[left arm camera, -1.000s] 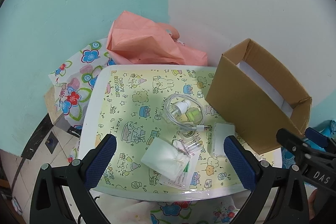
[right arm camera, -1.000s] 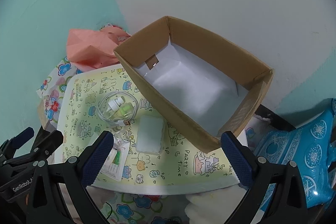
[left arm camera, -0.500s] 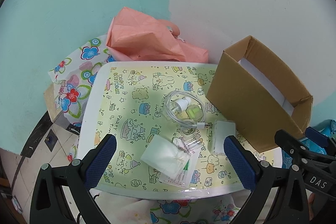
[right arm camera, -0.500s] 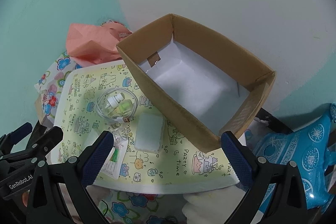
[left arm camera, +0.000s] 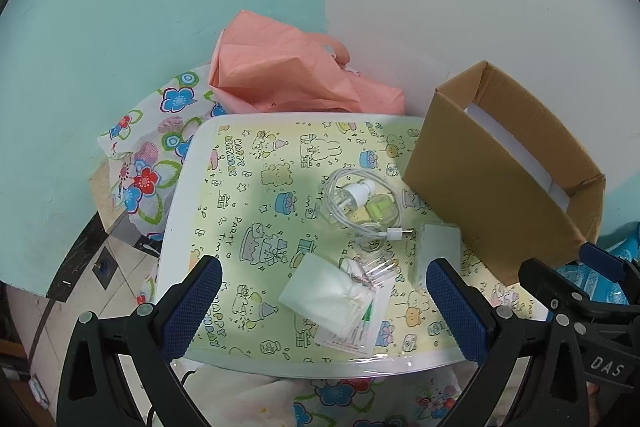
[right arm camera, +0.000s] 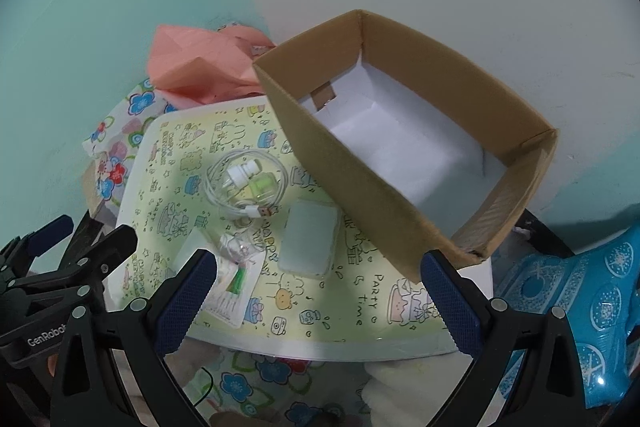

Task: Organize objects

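Observation:
A small table with a yellow cartoon-print top (left arm camera: pixel 248 195) (right arm camera: pixel 360 291) holds loose items. A coiled white cable (left arm camera: pixel 360 211) (right arm camera: pixel 244 187) lies around a small green bottle (left arm camera: pixel 378 213) (right arm camera: pixel 256 185). A pale flat case (left arm camera: pixel 438 251) (right arm camera: pixel 308 239) lies beside an open, empty cardboard box (left arm camera: pixel 492 187) (right arm camera: pixel 408 147). A white pouch (left arm camera: pixel 320 293) and a packet of small tools (left arm camera: pixel 352 327) (right arm camera: pixel 234 287) lie near the front. My left gripper (left arm camera: pixel 320 307) and right gripper (right arm camera: pixel 316 303) hover open and empty above the front edge.
A crumpled pink bag (left arm camera: pixel 288 75) (right arm camera: pixel 196 67) and floral cloth (left arm camera: pixel 148 155) sit behind and left of the table. A blue patterned bag (right arm camera: pixel 580 303) lies at the right. Walls stand close behind.
Both grippers have drawn back and up a little, so the table and box look slightly smaller and farther. Nothing on the table has moved.

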Available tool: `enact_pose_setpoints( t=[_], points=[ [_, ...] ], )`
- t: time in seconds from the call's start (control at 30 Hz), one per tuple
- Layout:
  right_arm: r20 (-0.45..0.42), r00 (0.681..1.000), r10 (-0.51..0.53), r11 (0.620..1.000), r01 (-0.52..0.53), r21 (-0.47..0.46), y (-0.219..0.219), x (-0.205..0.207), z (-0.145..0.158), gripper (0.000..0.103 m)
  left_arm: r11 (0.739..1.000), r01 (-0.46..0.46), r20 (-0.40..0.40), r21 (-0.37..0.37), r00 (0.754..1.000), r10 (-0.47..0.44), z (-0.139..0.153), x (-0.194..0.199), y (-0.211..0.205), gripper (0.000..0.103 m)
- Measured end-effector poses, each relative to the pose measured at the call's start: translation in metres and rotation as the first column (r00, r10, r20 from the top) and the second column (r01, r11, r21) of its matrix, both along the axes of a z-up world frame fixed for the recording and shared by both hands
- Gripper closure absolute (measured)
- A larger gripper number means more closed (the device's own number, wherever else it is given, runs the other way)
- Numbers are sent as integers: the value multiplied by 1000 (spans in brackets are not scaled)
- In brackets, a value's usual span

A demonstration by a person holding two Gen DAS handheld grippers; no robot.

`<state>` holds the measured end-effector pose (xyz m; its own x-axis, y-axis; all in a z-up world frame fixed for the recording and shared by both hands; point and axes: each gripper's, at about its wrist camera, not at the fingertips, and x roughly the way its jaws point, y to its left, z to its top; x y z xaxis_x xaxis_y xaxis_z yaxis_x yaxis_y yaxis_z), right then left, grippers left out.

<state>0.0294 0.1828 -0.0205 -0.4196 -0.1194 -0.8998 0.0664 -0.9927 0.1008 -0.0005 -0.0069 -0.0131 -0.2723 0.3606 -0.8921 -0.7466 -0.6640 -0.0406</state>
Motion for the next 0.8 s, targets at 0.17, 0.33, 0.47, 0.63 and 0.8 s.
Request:
enact_pose_setpoints(
  t=[0.17, 0.33, 0.47, 0.63, 0.8],
  points=[
    [-14, 999, 52, 997, -52, 51, -14, 5, -3, 0, 1000, 14, -39, -22, 999, -14, -6, 1, -6, 0],
    [-45, 994, 97, 995, -96, 18, -16, 12, -5, 0, 1000, 14, -51, -16, 999, -15, -10, -4, -16, 0],
    [-84, 981, 172, 984, -168, 54, -30, 19, -8, 0, 999, 42, -27, 18, 999, -41, -15, -6, -22, 0],
    [-65, 968, 244, 964, -235, 122, -46, 21, -21, 0, 995, 94, 23, 11, 995, -94, -27, -7, -23, 0],
    [-62, 952, 299, 946, -287, 154, -56, 25, -36, 0, 989, 137, 67, 47, 988, -140, -39, -6, -24, 0]
  ],
)
